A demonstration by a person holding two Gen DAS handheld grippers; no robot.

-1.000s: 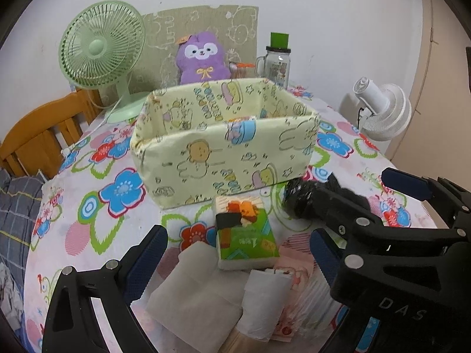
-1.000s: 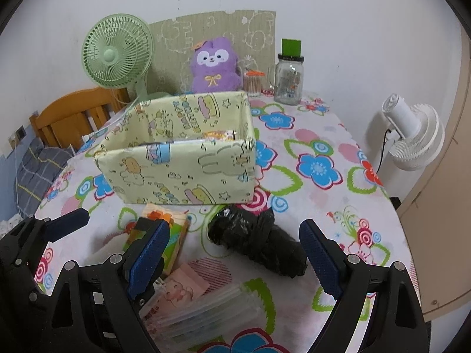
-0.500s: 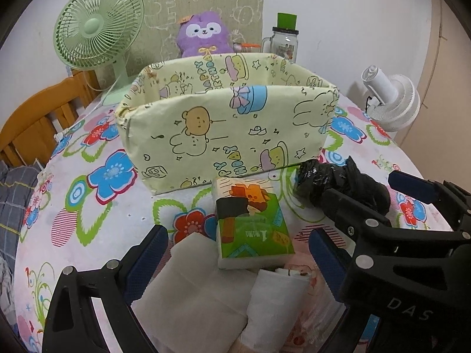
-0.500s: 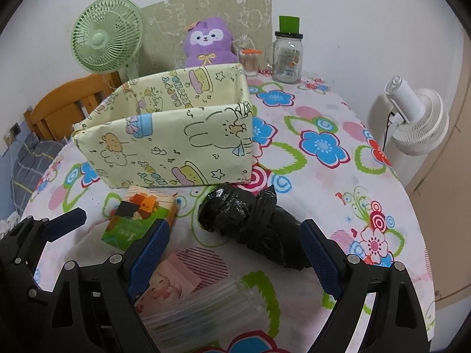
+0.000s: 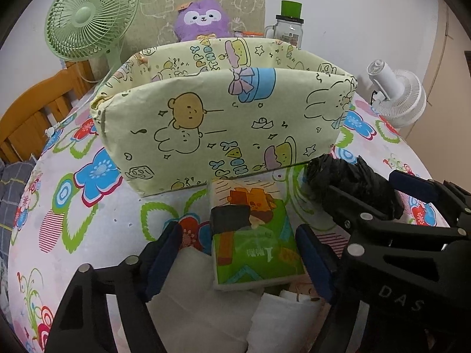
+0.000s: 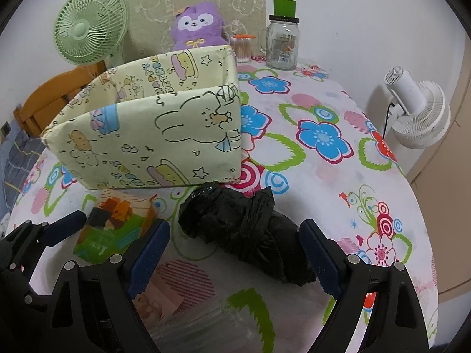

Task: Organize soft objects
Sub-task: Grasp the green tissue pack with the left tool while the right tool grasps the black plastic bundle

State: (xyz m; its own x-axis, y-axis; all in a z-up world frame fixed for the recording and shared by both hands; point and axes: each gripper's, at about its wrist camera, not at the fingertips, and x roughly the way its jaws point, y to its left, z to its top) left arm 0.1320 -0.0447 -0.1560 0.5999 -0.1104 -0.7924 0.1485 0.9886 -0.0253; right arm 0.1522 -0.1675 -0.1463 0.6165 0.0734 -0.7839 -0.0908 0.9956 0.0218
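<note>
A: The green-and-orange soft tissue pack (image 5: 253, 235) lies on the flowered tablecloth (image 5: 88, 206), just near of the pale yellow cartoon-print fabric bin (image 5: 223, 123), between the left gripper (image 5: 238, 256)'s spread fingers.

B: What has changed?

A: Both grippers have dropped and closed in over the last second; the bin now looms larger. The right gripper (image 6: 235, 253), jaws also apart, straddles the crumpled black plastic bag bundle (image 6: 250, 232). Grasps look imminent, nothing is in the bin from these two yet.

B: Any writing?

A: "DAS" on the right gripper's body; the pack's lettering is too distorted to read.
</note>
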